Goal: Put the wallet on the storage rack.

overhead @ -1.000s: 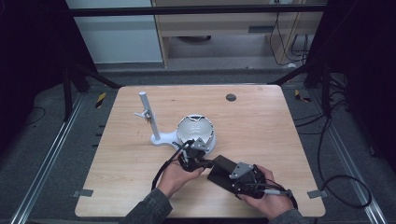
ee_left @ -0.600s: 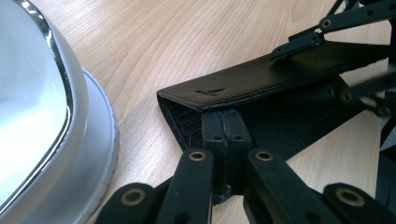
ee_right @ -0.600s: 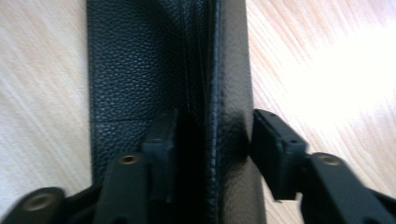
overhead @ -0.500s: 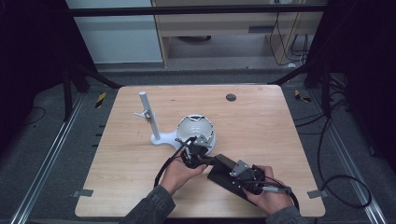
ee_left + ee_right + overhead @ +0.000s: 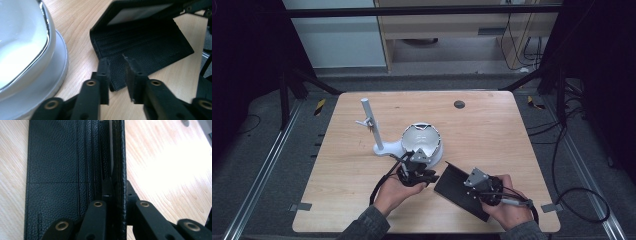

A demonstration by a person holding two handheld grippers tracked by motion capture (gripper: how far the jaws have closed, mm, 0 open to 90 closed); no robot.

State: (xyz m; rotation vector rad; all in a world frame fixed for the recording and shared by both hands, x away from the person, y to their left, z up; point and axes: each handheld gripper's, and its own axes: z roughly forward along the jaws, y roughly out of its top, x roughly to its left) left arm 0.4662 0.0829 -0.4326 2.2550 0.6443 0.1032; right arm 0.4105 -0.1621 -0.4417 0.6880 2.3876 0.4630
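A black leather wallet [image 5: 455, 186] lies spread open on the wooden table [image 5: 492, 130] near its front edge. One flap lies flat and the other stands up. My right gripper [image 5: 464, 182] comes in from the right. Its jaws have just been closing and are shut on the upright flap [image 5: 121, 157], with the card slots [image 5: 52, 170] lying flat to its left. My left gripper [image 5: 431, 176] sits at the flat flap's corner [image 5: 117, 72]. Its jaws have just been opening, and its fingertips [image 5: 104, 65] stand slightly apart over that corner without pressing it.
A white domed object [image 5: 422, 142] on a round base stands just behind the left gripper, close beside it [image 5: 22, 45]. A white post [image 5: 371, 122] rises from the same base at the left. A small dark round inset [image 5: 459, 104] sits at the table's far side.
Both hands have kept their place at the wallet. The wallet still lies between them in about the same spot.
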